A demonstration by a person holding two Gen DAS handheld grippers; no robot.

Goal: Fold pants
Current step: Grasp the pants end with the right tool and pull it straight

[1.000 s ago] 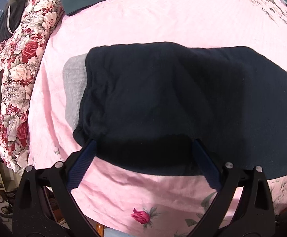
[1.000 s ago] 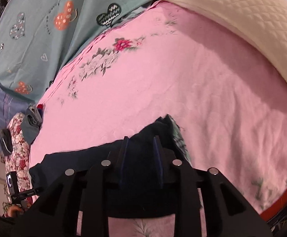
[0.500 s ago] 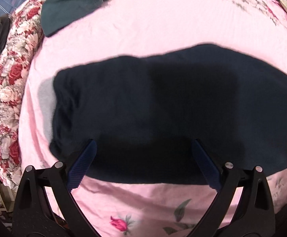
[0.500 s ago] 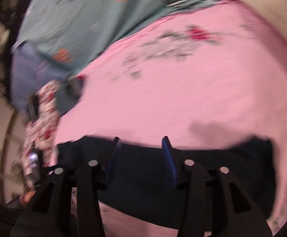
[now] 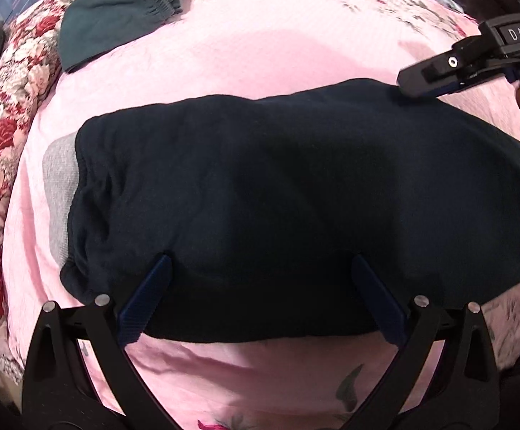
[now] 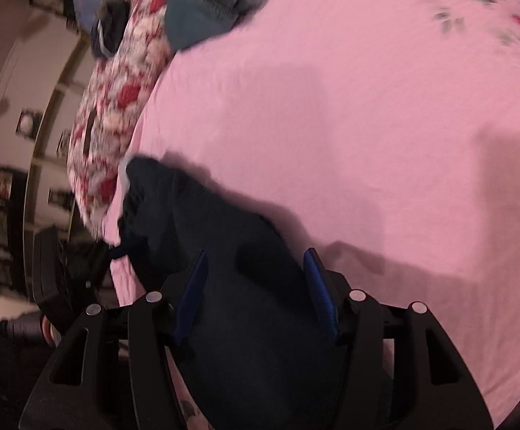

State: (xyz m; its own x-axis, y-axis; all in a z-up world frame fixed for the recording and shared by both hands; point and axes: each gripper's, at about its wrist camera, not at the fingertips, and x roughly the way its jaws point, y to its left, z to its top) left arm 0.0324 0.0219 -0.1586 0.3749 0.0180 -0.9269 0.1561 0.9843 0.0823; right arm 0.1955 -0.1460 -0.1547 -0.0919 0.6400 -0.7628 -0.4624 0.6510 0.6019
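Mid-fold, by the look of it: pants point(image 5: 278, 193) lying flat as a dark navy band across the near half of the bed point(image 5: 278, 46), long side along the near edge, a grey inner waistband showing at the end toward the floral quilt point(image 5: 5, 114). Judged already doubled once lengthwise, with a crosswise fold left to make.

Left gripper point(image 5: 260, 297) hanging over the near hem, fingers spread wide, nothing pinched, tips just above or barely on the cloth; cannot tell which. Right gripper point(image 6: 256, 286) over the pants toward the far long edge, jaws having just been opening, now about half apart with cloth beneath but not clamped.

Next move, as a guess: closing each pair of fingers on one end of the band, or on its two corners, then carrying that end over to meet the other. Needs a pinch through all layers so the lower one does not lag.

Writing: "DAS" in white on the right gripper's black housing, seen from the left wrist. No other legible label.

Teal garment point(image 5: 116, 10) bunched at the far corner.
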